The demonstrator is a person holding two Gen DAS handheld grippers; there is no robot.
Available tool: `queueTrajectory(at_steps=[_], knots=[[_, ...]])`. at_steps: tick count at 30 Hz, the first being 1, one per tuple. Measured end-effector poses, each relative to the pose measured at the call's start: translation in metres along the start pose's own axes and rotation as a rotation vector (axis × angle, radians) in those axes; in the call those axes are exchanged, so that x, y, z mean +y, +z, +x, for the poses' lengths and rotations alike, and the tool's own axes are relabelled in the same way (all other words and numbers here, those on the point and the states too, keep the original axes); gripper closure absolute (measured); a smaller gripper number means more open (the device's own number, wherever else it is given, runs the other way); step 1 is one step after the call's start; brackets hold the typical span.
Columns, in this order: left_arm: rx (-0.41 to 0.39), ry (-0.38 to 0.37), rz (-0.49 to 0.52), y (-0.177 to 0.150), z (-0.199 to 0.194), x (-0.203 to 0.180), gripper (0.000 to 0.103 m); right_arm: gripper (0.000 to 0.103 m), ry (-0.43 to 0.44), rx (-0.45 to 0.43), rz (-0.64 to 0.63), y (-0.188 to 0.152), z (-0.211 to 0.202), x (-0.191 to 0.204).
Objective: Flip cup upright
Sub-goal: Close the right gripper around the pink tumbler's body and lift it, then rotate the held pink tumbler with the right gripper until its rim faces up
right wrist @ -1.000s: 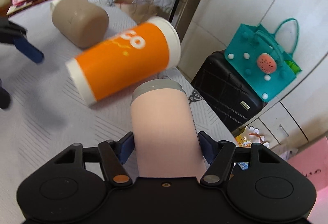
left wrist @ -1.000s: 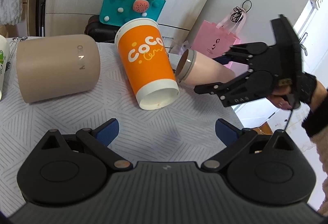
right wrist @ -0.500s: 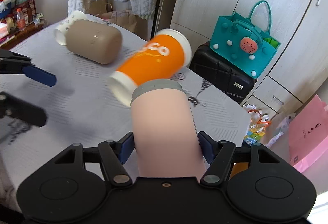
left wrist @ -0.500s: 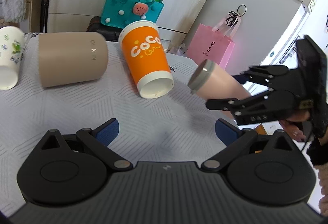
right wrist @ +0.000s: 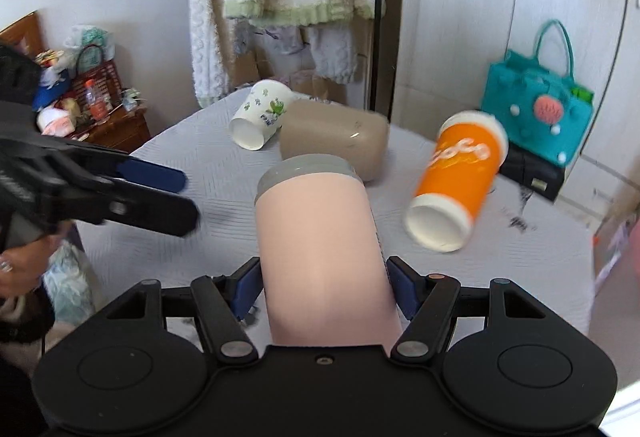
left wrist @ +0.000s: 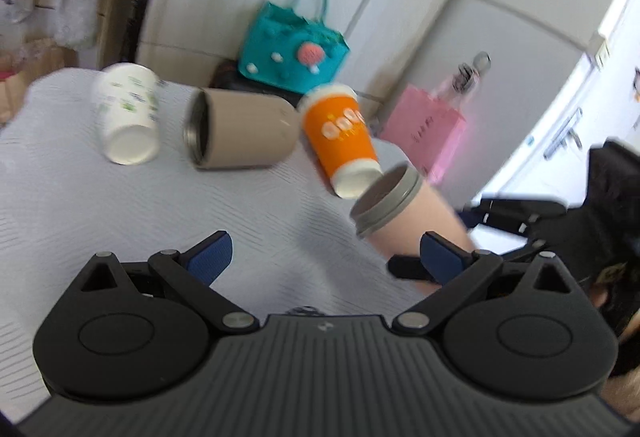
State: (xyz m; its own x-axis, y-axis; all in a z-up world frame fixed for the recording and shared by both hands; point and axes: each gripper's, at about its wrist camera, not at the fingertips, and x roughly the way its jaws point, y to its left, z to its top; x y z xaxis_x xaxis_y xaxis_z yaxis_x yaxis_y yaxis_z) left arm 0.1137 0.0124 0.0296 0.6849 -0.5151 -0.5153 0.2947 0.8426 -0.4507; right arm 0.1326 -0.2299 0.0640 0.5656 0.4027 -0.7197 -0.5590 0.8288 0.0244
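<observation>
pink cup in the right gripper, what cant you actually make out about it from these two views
- Base of the pink cup: in the right wrist view it runs under the right gripper; in the left wrist view the left gripper finger covers it.
- Inside: the right wrist view shows only the grey rim's outside; the left wrist view is motion-blurred, so contents are unclear.
- Lift: neither view shows whether it clears the table.
</observation>
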Motion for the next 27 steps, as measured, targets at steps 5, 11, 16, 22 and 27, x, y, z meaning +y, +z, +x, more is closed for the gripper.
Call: queueTrajectory(at_steps=[5, 11, 16, 22, 27], knots=[[-0.032, 0.064, -0.053, -0.004, -0.019, 0.029, 0.002, 0.031, 0.056, 0.056, 0.185, 0.005, 0.039, 0.012], [0.008, 0.052, -0.091, -0.005, -0.026, 0.055, 0.002, 0.031, 0.146, 0.096, 0.291, 0.005, 0.070, 0.023], [0.025, 0.039, -0.114, -0.006, -0.020, 0.065, 0.002, 0.031, 0.139, 0.110, 0.275, 0.004, 0.076, 0.033], [0.106, -0.028, -0.223, -0.008, 0.007, 0.080, 0.002, 0.019, 0.114, 0.093, 0.248, 0.008, 0.069, 0.032], [0.144, -0.076, -0.241, -0.011, 0.024, 0.074, 0.003, 0.013, 0.165, 0.118, 0.172, 0.007, 0.056, 0.030]])
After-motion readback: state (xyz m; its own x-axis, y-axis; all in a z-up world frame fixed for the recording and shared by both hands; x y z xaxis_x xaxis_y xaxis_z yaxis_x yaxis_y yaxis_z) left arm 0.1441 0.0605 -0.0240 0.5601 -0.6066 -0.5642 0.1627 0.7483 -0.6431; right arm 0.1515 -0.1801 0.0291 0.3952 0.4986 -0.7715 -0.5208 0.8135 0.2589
